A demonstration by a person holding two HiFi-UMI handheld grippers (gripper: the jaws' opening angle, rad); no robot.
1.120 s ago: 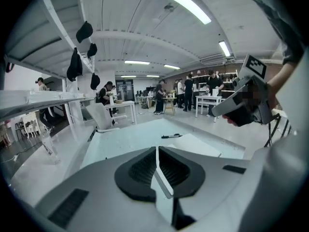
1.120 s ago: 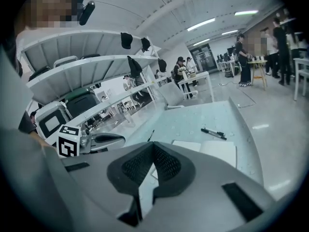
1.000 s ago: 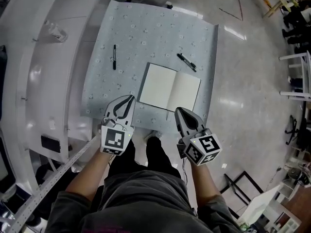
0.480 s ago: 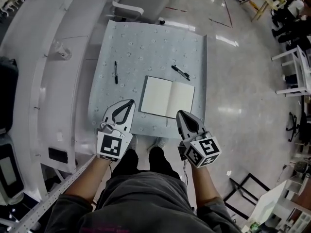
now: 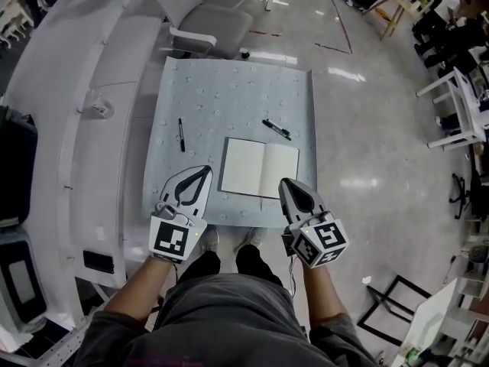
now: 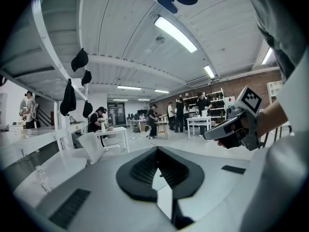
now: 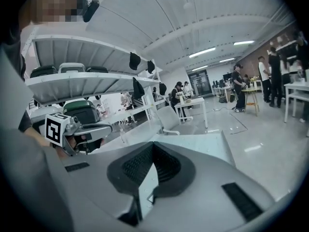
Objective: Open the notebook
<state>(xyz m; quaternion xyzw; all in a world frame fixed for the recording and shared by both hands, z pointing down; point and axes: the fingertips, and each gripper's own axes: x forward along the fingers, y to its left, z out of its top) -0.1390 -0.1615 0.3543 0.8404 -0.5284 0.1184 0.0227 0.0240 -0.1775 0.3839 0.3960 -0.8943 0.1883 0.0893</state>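
Both tongs come nearest, just short of the tabletop's near edge: the left tongs [image 5: 205, 171] and the right tongs [image 5: 284, 183] are each closed on nothing, tips together, hovering above and apart from the notebook. Nothing looks left to pry, I judge. The step is done well by keeping both sets of tips high and off the pages (a stray nudge at the near corners could flip a leaf back or slide the book) and letting the spread lie. Just beyond them the notebook [image 5: 260, 167] lies open and flat on the near half of the patterned tabletop [image 5: 229, 82], two blank pale pages parted by a centre crease. Farther on lie a black pen [image 5: 181, 134] to its left and a second pen [image 5: 276, 129] just past its far right corner.
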